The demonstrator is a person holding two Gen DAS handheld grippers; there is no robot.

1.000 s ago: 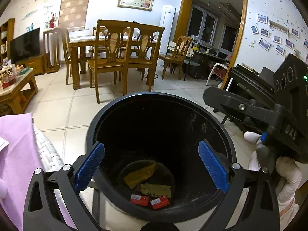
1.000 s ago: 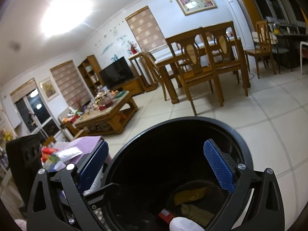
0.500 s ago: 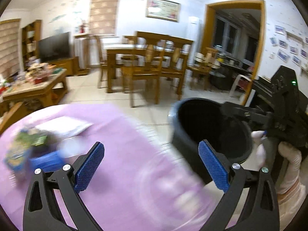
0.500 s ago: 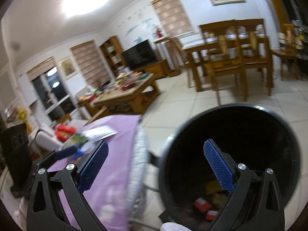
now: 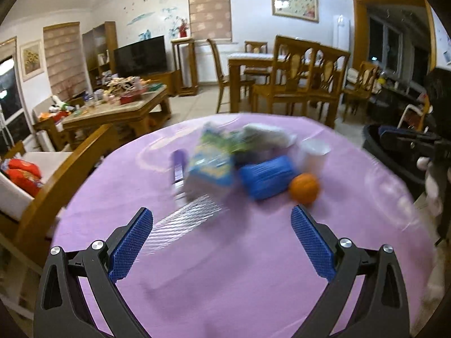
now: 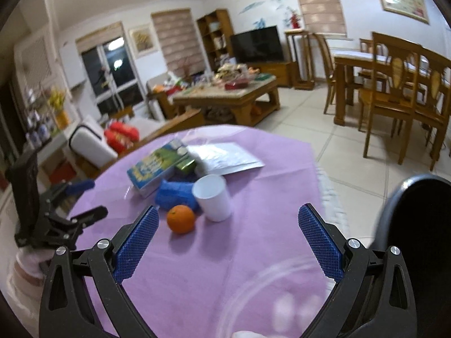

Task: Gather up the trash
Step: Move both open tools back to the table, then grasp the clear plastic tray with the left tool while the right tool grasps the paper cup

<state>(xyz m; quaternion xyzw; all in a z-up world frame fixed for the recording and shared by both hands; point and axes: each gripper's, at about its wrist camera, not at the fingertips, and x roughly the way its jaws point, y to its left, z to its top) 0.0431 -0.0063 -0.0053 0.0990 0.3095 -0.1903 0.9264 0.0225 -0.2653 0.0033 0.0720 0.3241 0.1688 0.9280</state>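
A purple-clothed table (image 5: 225, 267) (image 6: 253, 169) holds a small pile. It includes a blue-green carton (image 6: 153, 169) (image 5: 211, 166), a crumpled blue item (image 6: 176, 194) (image 5: 266, 178), an orange (image 6: 181, 219) (image 5: 305, 188), a white cup (image 6: 214, 201) (image 5: 313, 152) and a white plastic bag (image 6: 228, 157). The left wrist view is motion-blurred. My left gripper (image 5: 222, 225) (image 6: 90, 198) is open over the near part of the table, short of the pile. My right gripper (image 6: 228, 219) is open and empty, just right of the orange. The black trash bin (image 6: 417, 225) (image 5: 394, 155) stands on the floor at the right.
A clear glass dish (image 6: 282, 295) lies on the cloth under my right gripper. A wooden chair (image 5: 70, 183) stands at the table's left, a cluttered coffee table (image 6: 231, 95) beyond, and dining chairs (image 6: 400, 98) on the tiled floor at the right.
Both grippers swung left from above the bin's opening to over the purple table. The bin now sits at the right edge of both views. Both stayed open and empty.
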